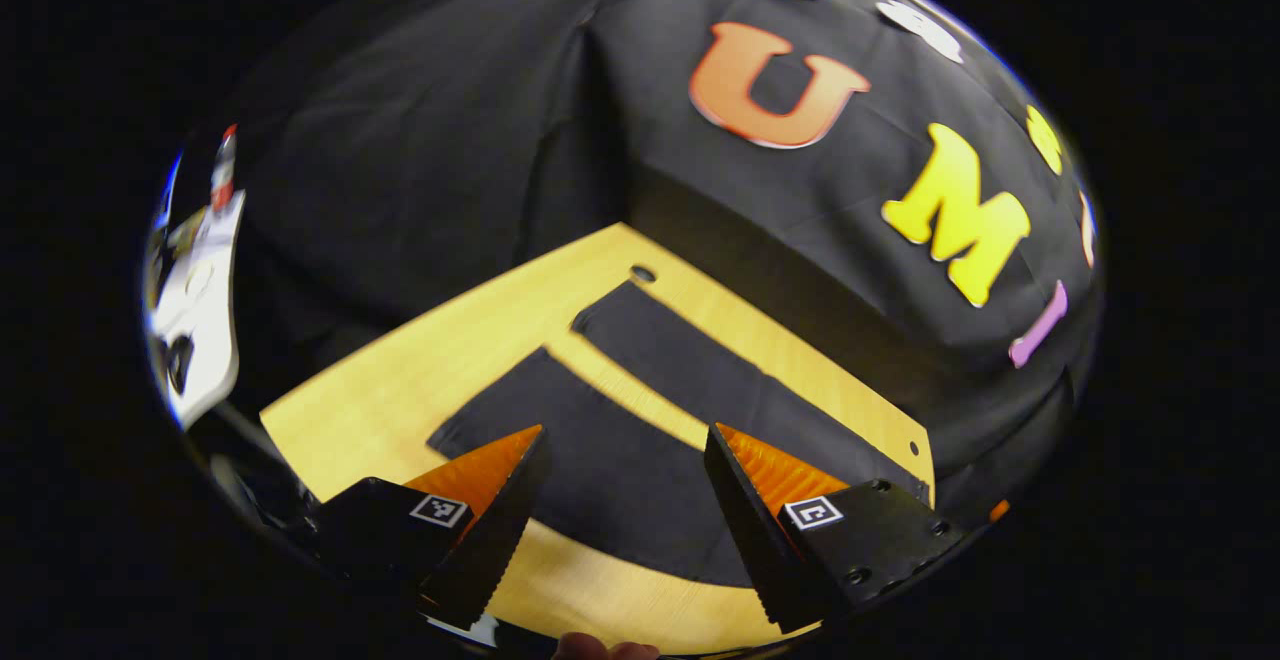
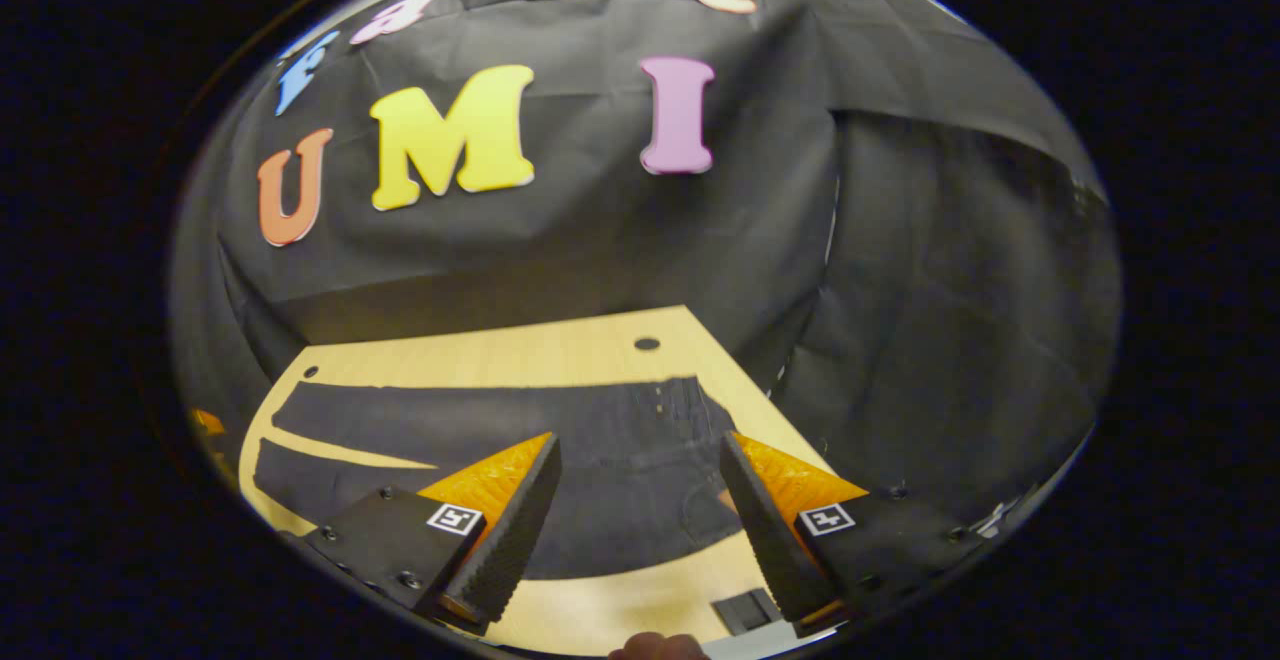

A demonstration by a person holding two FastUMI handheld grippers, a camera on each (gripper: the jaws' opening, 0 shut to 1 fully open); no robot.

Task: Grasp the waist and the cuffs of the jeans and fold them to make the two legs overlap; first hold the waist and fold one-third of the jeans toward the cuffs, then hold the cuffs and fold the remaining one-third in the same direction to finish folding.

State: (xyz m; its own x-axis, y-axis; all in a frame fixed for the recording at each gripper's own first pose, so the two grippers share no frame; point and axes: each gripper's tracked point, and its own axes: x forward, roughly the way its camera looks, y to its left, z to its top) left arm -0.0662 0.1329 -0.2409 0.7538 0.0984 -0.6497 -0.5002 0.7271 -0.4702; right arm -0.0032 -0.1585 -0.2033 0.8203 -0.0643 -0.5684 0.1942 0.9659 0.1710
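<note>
Jeans (image 1: 640, 430) are laid flat and unfolded on the light wooden surface (image 1: 400, 390), dark denim, both legs spread apart with a strip of bare wood seen between them. In the left gripper view the two legs run away from the camera toward the far corner, cuffs near a hole (image 1: 642, 273) in the surface. Left tool (image 1: 625, 460) is held above the jeans, jaws wide, nothing between them, no contact with the cloth. In the right gripper view the waist end (image 2: 660, 440) is seen lying toward the right side of the surface, legs stretched off to the left. Right tool (image 2: 640, 465) is held over the waist area, jaws wide, nothing gripped. A small dark object (image 2: 745, 610) is seen at the near edge; what it is cannot be told.
</note>
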